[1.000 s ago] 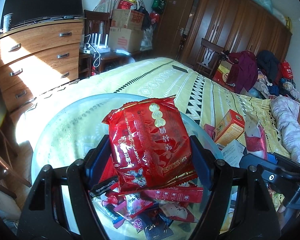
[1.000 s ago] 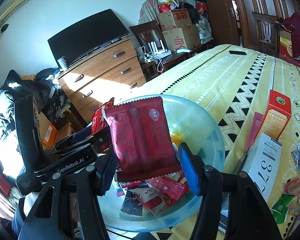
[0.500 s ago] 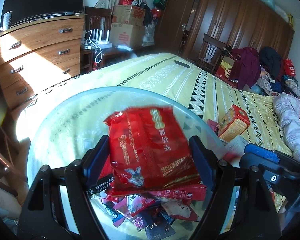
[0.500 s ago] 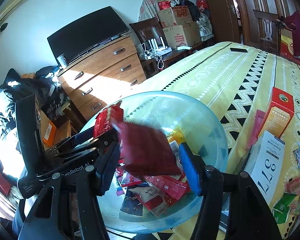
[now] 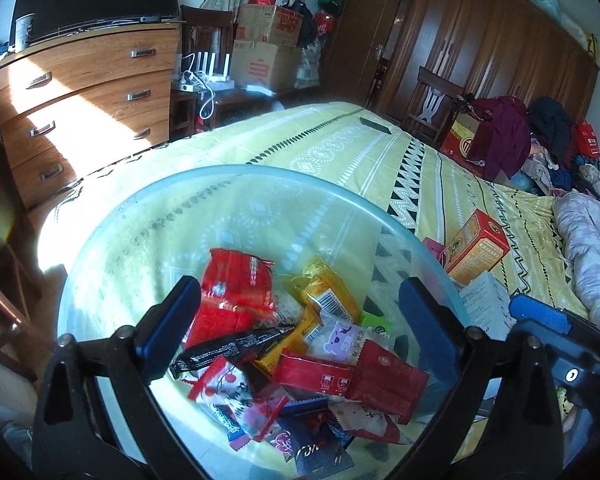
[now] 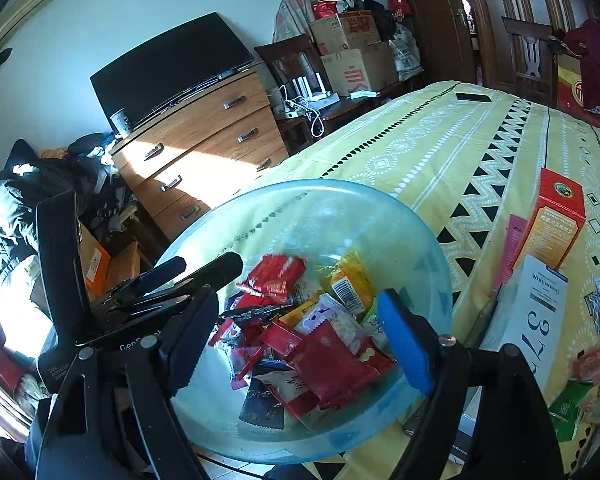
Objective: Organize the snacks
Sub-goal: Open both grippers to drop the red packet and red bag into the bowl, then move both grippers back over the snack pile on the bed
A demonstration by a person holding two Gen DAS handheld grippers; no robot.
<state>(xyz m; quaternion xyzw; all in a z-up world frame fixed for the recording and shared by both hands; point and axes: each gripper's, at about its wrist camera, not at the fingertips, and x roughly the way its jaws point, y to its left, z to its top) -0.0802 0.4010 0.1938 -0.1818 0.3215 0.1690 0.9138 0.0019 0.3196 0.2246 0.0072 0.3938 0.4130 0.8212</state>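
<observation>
A clear glass bowl (image 5: 148, 216) (image 6: 420, 232) on the yellow bedspread holds a pile of snack packets. A bright red packet (image 5: 236, 292) (image 6: 274, 276) lies at the pile's far left. A dark red packet (image 5: 384, 380) (image 6: 336, 364) lies at its near right. My left gripper (image 5: 300, 332) is open and empty just above the bowl. My right gripper (image 6: 296, 338) is open and empty above the bowl as well. The left gripper also shows in the right wrist view (image 6: 188, 276) at the bowl's left rim.
An orange box (image 5: 476, 246) (image 6: 556, 216) and a white box marked 37 (image 6: 536, 320) lie on the bed right of the bowl. Small packets (image 6: 580, 392) lie at the far right. A wooden dresser (image 5: 84, 104) stands beyond the bed's left edge.
Both grippers opened. The bright red packet dropped from the left gripper and the dark red packet from the right gripper. Both now lie in the bowl.
</observation>
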